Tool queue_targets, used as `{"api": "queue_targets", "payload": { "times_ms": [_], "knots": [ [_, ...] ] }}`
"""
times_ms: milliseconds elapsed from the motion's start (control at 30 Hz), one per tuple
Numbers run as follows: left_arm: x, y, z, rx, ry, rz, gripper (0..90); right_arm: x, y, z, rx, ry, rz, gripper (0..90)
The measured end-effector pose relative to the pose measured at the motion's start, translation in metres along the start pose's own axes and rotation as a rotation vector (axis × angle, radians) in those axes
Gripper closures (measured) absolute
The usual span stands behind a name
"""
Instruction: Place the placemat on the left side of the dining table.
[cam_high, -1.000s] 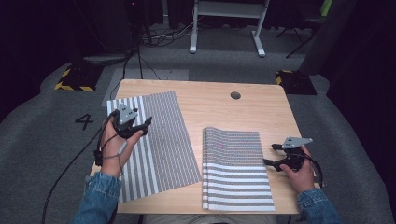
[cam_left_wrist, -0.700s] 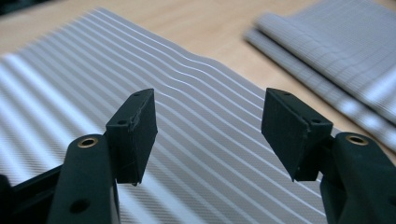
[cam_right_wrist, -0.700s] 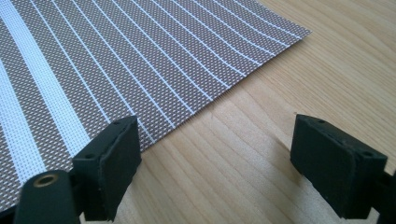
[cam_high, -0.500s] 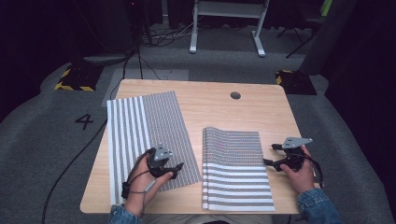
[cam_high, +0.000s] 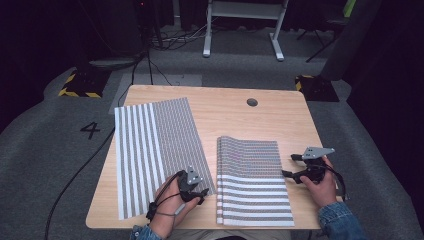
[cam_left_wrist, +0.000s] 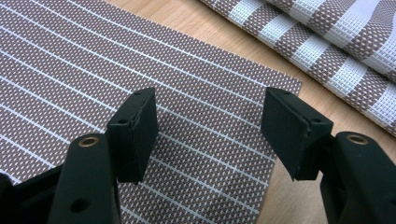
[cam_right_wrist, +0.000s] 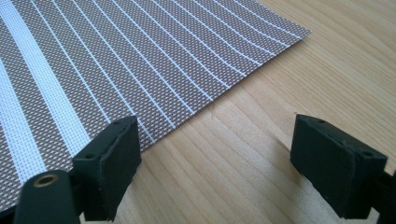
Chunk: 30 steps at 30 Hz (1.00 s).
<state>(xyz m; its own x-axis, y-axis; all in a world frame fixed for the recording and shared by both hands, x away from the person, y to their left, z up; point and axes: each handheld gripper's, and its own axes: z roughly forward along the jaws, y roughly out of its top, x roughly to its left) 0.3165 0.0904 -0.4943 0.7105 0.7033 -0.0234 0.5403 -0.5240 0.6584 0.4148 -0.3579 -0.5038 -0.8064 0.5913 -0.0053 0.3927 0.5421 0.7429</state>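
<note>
Two grippers spread, nothing held

Left gripper (cam_high: 199, 193) hovers with jaws apart over the flat striped placemat's (cam_high: 155, 145) near right corner. Right gripper (cam_high: 288, 165), jaws wide, sits on the desk (cam_high: 235, 117) just beside the folded striped placemat (cam_high: 252, 180).

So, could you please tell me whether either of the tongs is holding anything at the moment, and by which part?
Nothing is held. The left tongs stand open above the flat mat's near corner; the right tongs stand open beside the folded mat's edge.

This looks like a lab or recording studio. A lone wooden table (cam_high: 280, 120) stands on grey carpet (cam_high: 45, 150) marked "4" (cam_high: 90, 130), with hazard-taped stand bases (cam_high: 79, 84), trailing cables (cam_high: 75, 175) and dark surroundings.
</note>
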Motion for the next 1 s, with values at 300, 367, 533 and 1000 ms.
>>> {"api": "queue_targets", "payload": {
  "times_ms": [300,367,533,1000],
  "knots": [
    [0.009,-0.001,0.000,-0.030,0.009,-0.006,60.6,0.000,0.000,0.000,0.000,-0.001,-0.001,16.3],
    [0.013,-0.004,-0.002,-0.037,0.007,-0.019,74.1,0.000,0.000,0.000,0.000,-0.001,0.000,16.3],
    [0.015,-0.006,-0.020,0.023,0.021,0.022,85.9,0.000,0.000,0.000,0.000,0.000,0.000,16.3],
    [0.040,-0.040,-0.075,0.057,-0.087,-0.215,54.5,0.000,0.000,0.000,0.000,-0.001,0.001,16.3]
  ]
}}
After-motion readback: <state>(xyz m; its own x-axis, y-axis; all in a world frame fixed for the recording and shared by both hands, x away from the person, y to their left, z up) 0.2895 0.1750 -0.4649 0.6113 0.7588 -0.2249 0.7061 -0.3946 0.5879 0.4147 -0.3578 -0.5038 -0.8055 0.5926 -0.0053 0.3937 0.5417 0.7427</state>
